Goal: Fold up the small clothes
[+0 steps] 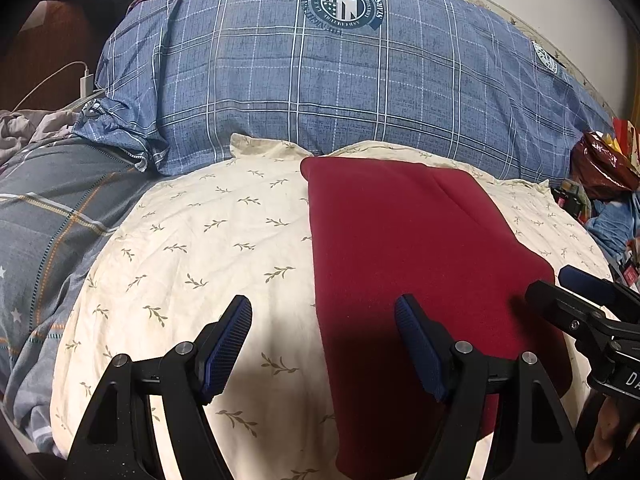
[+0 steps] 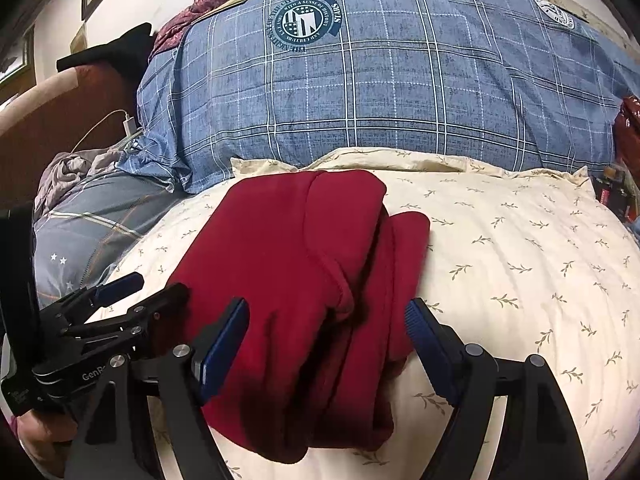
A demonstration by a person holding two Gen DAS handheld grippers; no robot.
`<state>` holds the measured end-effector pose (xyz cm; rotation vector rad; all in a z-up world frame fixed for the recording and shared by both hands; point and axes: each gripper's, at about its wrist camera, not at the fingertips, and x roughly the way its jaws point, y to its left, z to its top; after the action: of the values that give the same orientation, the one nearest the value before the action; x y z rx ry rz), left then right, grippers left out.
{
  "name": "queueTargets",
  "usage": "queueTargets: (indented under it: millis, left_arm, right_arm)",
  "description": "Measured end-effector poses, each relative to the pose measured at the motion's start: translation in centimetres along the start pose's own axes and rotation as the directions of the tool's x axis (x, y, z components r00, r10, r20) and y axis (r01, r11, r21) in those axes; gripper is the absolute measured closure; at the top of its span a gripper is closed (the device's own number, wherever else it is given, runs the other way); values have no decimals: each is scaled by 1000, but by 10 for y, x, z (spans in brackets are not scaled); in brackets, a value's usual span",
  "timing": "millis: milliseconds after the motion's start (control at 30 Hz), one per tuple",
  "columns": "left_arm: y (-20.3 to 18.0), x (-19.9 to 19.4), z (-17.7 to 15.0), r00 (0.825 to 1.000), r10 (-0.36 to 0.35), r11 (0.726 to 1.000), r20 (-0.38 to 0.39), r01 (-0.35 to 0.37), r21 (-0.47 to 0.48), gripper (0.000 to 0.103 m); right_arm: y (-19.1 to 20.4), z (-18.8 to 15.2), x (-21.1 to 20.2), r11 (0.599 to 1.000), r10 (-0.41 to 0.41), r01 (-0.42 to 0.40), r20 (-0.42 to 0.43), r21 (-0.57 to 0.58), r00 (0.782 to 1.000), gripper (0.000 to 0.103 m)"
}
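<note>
- Bed: a big blue plaid quilt [image 1: 320,80] bulked up at the far side; nearer me lay a cream leaf-print pillow [image 1: 192,240], which served as my folding surface.
- Task's thing: the dark red garment [image 2: 288,248] lay on that pillow, already doubled lengthwise into a long, narrow shape. Right-wrist view showed layers stacked along its right edge and a rolled hem or cuff near the middle.
- Step, as I judged it: lengthwise folds done, crosswise fold pending. The next move called for pinching the near end with both claws and carrying it over to the far end, edges kept square.
- My left claw [image 1: 323,350] stood wide open, holding nothing; one finger over bare pillow, the other over the garment's left part. Contact with cloth not certain.
- My right claw [image 2: 326,354] likewise gaped, empty, straddling the garment's near end, pads clear of it.
</note>
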<state>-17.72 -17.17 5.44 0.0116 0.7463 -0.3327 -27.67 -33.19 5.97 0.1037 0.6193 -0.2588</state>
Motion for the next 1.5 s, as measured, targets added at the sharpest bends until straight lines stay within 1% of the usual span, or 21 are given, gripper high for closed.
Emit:
queueTargets:
  millis: [167, 500, 1500]
  left_arm:
    - [-1, 0, 0, 1000, 1, 1000, 0, -1, 3, 29]
    - [-1, 1, -1, 1000, 1, 1000, -2, -1, 2, 29]
    - [-4, 1, -3, 1000, 0, 1000, 6, 0, 16, 29]
  right_arm:
    - [0, -1, 3, 1000, 3, -3, -15, -1, 1000, 21]
    - [-1, -1, 2, 1000, 4, -4, -16, 7, 1000, 21]
    - [7, -5, 9, 1000, 9, -10, -61, -15, 998, 21]
